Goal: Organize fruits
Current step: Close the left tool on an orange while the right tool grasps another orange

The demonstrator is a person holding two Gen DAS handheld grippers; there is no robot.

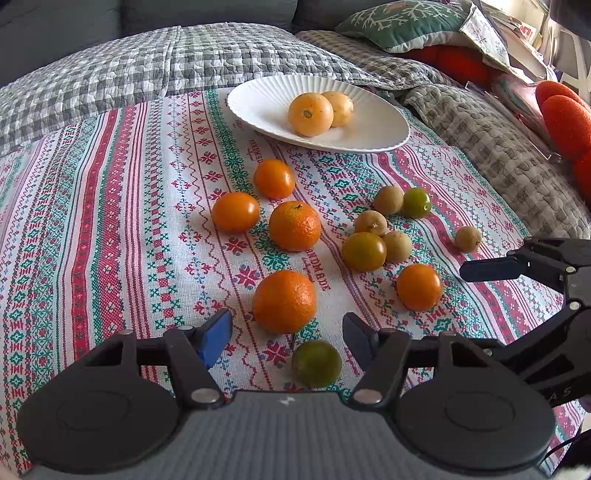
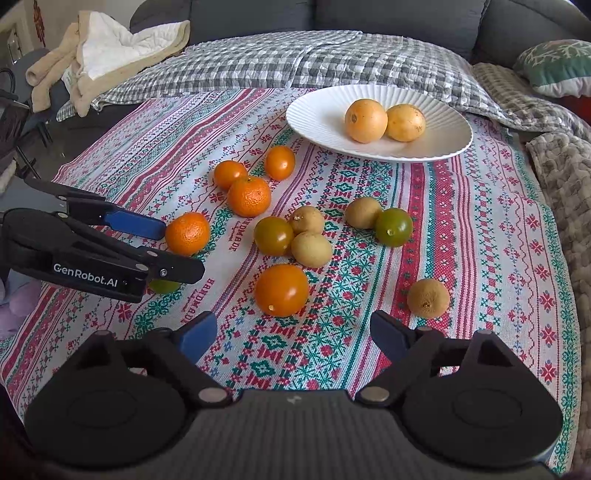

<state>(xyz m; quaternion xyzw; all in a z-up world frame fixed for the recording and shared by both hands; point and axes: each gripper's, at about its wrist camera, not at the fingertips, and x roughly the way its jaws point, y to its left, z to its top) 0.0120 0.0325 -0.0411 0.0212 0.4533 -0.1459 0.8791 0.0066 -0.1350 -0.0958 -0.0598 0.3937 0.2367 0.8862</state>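
A white plate (image 1: pixel 258 107) at the back of the patterned cloth holds two yellow fruits (image 1: pixel 310 113); it also shows in the right wrist view (image 2: pixel 317 118). Loose fruit lies in front: mandarins (image 1: pixel 284 301), orange tomatoes (image 1: pixel 419 287), green tomatoes (image 1: pixel 316 363) and brown longans (image 1: pixel 467 239). My left gripper (image 1: pixel 286 338) is open and empty, with the near mandarin (image 2: pixel 187 233) just ahead of its fingers and a green tomato between them. My right gripper (image 2: pixel 293 334) is open and empty, just behind an orange tomato (image 2: pixel 281 290).
The cloth (image 1: pixel 110 229) lies on a bed with a checked grey quilt (image 1: pixel 147 70). A green cushion (image 1: pixel 399 22) and orange cushions (image 1: pixel 565 118) sit at the right. A beige blanket (image 2: pixel 107 51) is heaped at the back left.
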